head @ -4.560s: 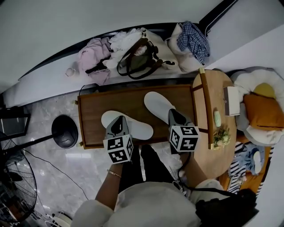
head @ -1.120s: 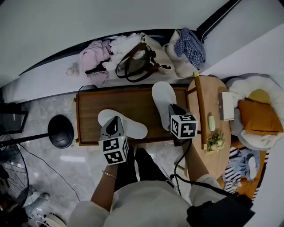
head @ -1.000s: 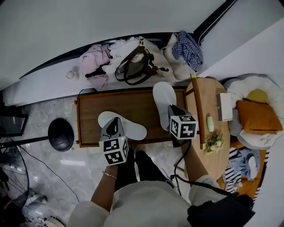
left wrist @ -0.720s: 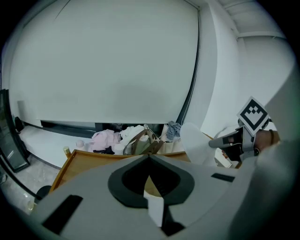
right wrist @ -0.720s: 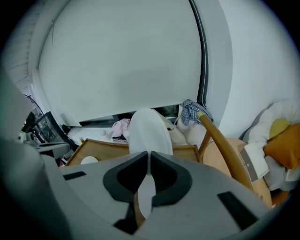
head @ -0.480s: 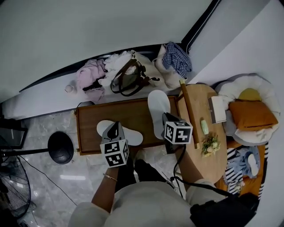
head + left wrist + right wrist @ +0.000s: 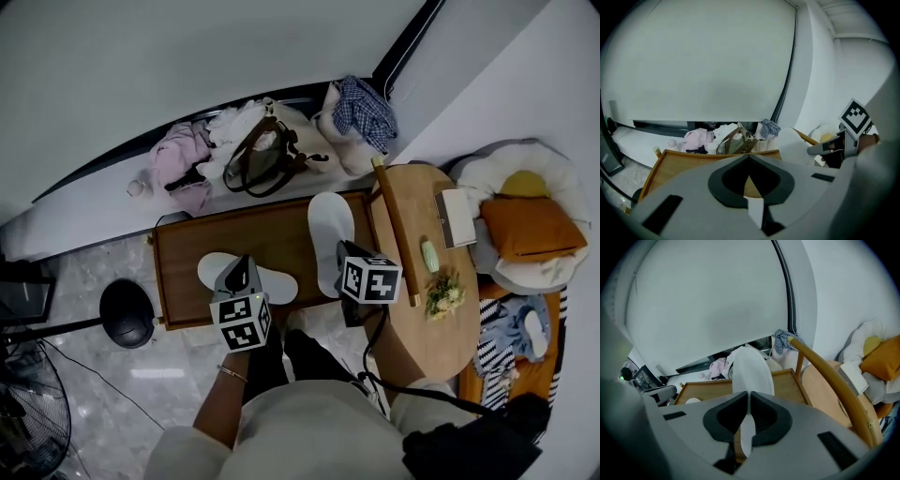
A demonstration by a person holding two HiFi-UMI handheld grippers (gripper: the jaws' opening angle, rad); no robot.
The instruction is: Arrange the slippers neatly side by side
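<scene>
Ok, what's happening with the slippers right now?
A person works a gripper in each hand over the wooden tray. The left gripper is shut on the left slipper, which lies crosswise; the right gripper is shut on the right slipper, which points away from them. The slippers are apart and at an angle, not yet side by side.

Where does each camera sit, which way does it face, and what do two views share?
Head view: on the person's head, facing steeply down at the wooden table; shows torso, left forearm, left claw and right claw.
Left gripper view: on the left claw, facing along its jaws, shut on the left slipper, across the table toward the wall.
Right gripper view: on the right claw, facing along its jaws, shut on the right slipper, toward that wall.
Shared: both gripper views show the checked shirt.
</scene>
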